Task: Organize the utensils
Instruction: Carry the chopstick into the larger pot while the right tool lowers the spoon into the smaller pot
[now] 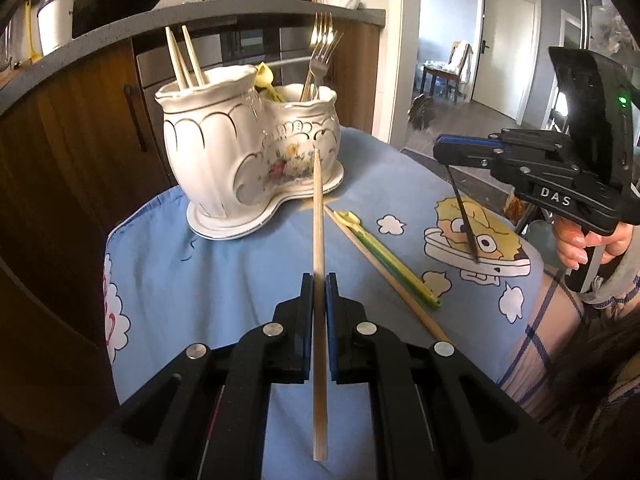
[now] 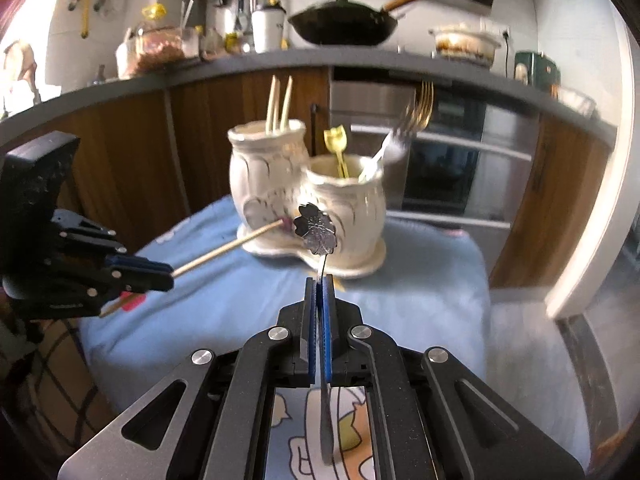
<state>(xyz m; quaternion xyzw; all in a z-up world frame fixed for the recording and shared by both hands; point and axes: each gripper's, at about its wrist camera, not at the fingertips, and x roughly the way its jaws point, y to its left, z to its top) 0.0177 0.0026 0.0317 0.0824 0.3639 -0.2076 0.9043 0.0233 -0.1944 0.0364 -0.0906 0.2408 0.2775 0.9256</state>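
Note:
A white ceramic two-cup utensil holder (image 1: 224, 148) (image 2: 276, 188) stands on the blue cloth. Its taller cup holds two chopsticks (image 1: 185, 58); the lower cup holds forks (image 1: 322, 50) and a yellow spoon. My left gripper (image 1: 319, 282) is shut on a wooden chopstick (image 1: 318, 208) that points at the holder; it also shows in the right wrist view (image 2: 168, 274). My right gripper (image 2: 319, 280) is shut on a dark spoon with a flower-shaped bowl (image 2: 316, 230), held above the cloth; it shows at the right in the left wrist view (image 1: 448, 152).
A wooden chopstick (image 1: 392, 280) and a green-yellow spoon (image 1: 384, 256) lie on the cartoon-print cloth (image 1: 224, 272) right of my left gripper. Wooden cabinets and a grey counter (image 1: 120, 24) with a wok and pots stand behind.

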